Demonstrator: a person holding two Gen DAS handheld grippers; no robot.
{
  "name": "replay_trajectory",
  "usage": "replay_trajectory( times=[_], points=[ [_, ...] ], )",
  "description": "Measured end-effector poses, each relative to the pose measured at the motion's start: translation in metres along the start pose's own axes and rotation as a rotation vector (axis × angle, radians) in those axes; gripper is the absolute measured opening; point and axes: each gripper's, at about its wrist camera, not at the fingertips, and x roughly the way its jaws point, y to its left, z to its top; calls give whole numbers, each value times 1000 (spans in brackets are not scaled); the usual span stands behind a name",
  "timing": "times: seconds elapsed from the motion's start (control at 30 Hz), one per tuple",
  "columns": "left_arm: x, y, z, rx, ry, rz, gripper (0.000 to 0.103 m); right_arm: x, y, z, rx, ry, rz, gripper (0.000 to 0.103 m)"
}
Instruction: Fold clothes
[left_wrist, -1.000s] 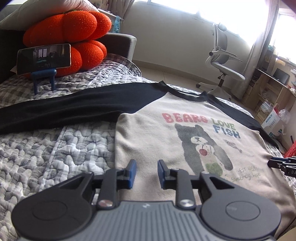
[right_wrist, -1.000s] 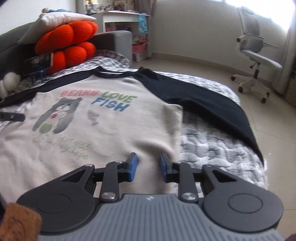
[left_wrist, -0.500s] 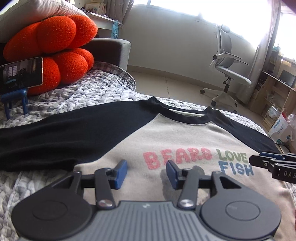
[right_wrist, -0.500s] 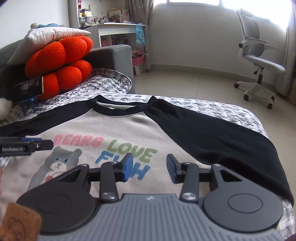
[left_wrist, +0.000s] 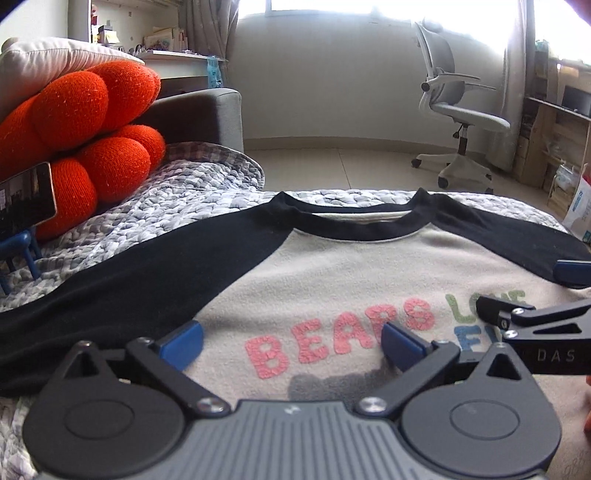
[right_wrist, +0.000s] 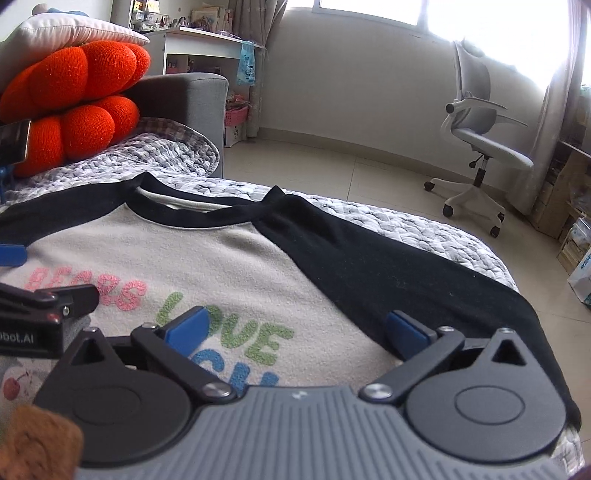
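So the sweatshirt (left_wrist: 325, 273) was lying flat, print side up, on a grey quilted blanket (left_wrist: 192, 192) over the bed. Cream body, black raglan sleeves, black collar at the far end from the cameras. The lettering across the chest read "BEARS" in pink, "LOVE" in green and part of a blue word underneath.

The left tool (left_wrist: 291, 341) hung over the chest print, blue pads spread wide apart after just swinging open, with only flat fabric below and nothing pinched between them. Its left pad sat about where the cream body meets the black left sleeve (left_wrist: 122, 288).

The right tool (right_wrist: 293, 330) was the same deal: jaws had just been opening and stood wide, nothing in them, over the "LOVE" letters, with its right pad above the black right sleeve (right_wrist: 406, 273). Each tool poked into the edge of the other's view, so they were side by side over the chest.

Background stuff: a lumpy orange cushion (left_wrist: 85, 122) with a white pillow (left_wrist: 44, 70) on top at the left, a phone (left_wrist: 26, 201) on a little blue stand (left_wrist: 22, 254) in front of it, and a grey office chair (right_wrist: 480, 147) out on the tiled floor by the window.
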Motion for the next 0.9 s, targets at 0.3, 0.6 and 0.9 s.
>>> replay_trajectory(
  times=[0.3,0.6,0.9],
  points=[
    [1,1,-1,-11,2,-1,103,-5,-2,-5,42,12,1,103],
    [1,1,-1,-13,4,-3,103,-4,-4,-4,56,21,12,103],
    [1,1,0,-13,4,-3,103,-4,-4,-4,57,21,12,103]
  ],
)
